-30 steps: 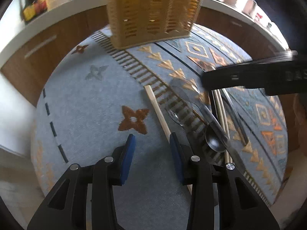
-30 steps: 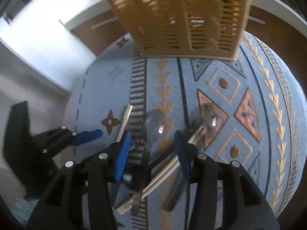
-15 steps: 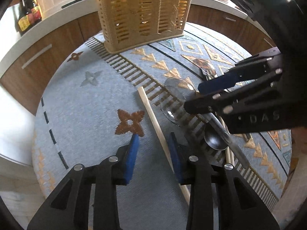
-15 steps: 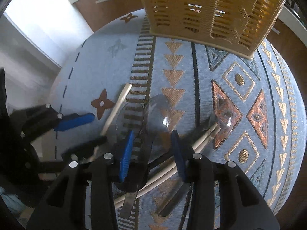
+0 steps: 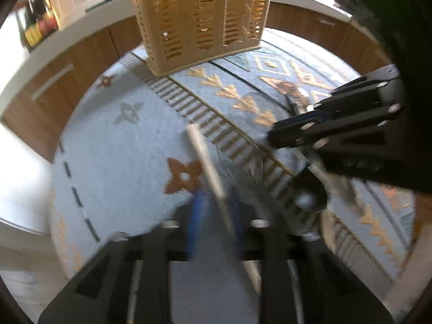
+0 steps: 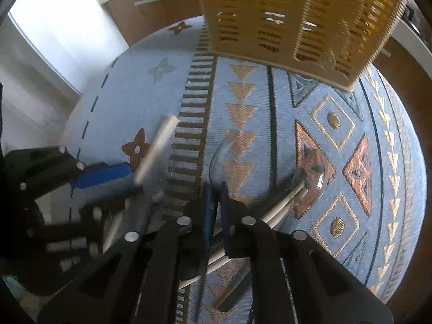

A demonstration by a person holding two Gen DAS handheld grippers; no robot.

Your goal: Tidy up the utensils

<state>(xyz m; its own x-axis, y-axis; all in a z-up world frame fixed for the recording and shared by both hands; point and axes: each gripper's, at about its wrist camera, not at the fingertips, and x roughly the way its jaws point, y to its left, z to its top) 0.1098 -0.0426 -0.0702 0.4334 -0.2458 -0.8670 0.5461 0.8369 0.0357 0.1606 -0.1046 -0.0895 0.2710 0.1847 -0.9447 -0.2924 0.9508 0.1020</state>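
Chopstick [image 5: 206,164] now pinched in left hand-held gripper [image 5: 214,210], jaws just closed.

Utensils scattered on the blue patterned cloth before the slotted tan plastic utensil basket [image 5: 199,19].

The basket stands upright at the cloth's far side. Nearer than it, a pale wooden chopstick [image 5: 208,167] runs lengthwise away from the basket. Right of that lies a clear plastic spoon [image 6: 229,156], then a pair of pale chopsticks [image 6: 280,205] crossed by a second clear spoon [image 6: 313,167]. A dark metal spoon [image 5: 310,197] lies nearest.
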